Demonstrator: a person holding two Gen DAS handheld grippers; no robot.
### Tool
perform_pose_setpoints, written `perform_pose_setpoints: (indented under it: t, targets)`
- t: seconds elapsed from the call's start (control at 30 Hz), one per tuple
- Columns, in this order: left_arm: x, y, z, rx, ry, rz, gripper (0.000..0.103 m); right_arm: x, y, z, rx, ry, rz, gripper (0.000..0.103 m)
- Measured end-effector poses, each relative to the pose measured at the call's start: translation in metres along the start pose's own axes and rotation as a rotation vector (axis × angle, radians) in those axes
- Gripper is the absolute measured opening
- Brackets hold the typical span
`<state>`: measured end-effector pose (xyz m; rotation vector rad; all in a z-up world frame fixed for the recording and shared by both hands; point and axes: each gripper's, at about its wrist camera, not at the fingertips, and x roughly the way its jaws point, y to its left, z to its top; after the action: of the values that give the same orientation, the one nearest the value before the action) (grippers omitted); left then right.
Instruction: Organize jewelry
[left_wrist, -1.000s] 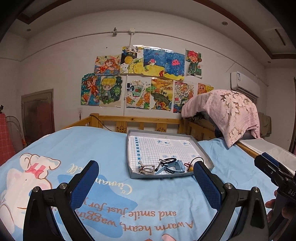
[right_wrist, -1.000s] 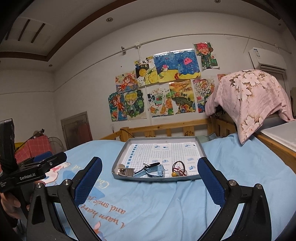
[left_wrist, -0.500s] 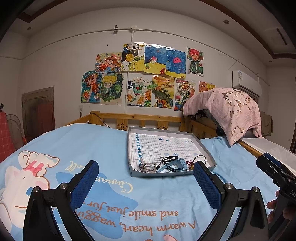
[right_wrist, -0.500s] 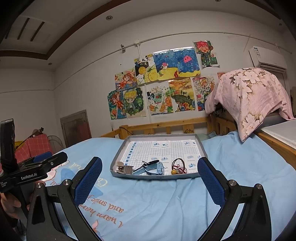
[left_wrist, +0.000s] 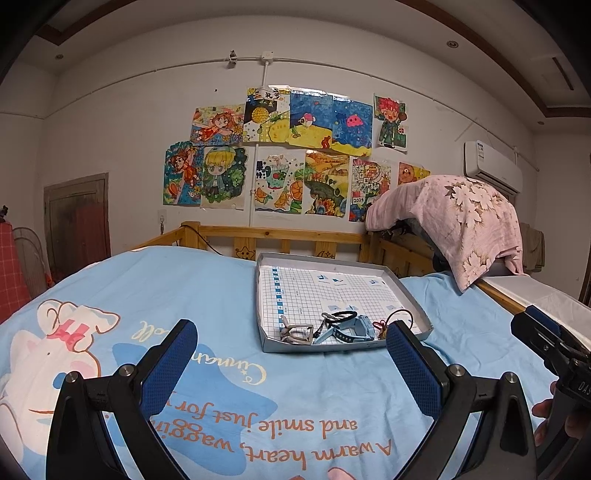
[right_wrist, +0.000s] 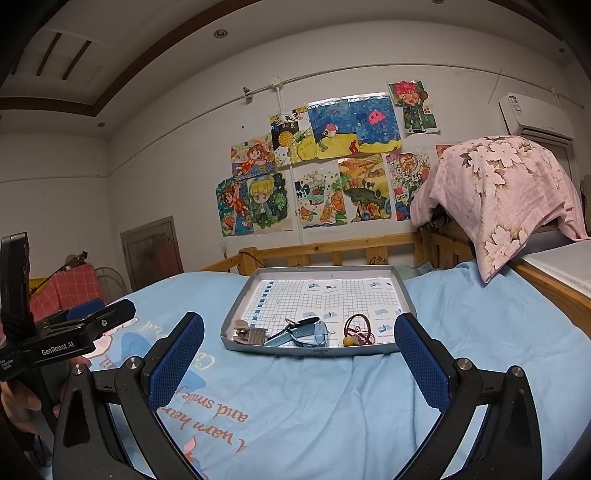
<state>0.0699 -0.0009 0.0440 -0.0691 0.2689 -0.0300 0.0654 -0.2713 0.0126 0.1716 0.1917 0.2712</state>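
Both the left gripper and the right gripper hang over the blue bedsheet with fingers spread wide, holding nothing. Beyond them sits a grey tray, its near edge holding a hair clip, blue watch and red-cord bracelet.

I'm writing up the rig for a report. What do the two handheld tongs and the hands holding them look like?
Both tongs, left and right, have black, pivoted arms with silver bolts and fingers faced in textured blue pads. Seen from the right wrist view, the left unit's black body carries white "GenRobot.AI" lettering. Bare fingers of the left hand and right hand show; no sleeves or cables are visible.
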Motion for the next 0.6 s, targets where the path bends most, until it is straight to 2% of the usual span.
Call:
perform_pose_setpoints:
  t: [0.6]
  targets:
    - [0.0020,-0.0009,-0.0012,0.004,-0.001,0.002,0.103,0.0008,0.0000,-0.0011,0.001,0.003,0.000,0.101]
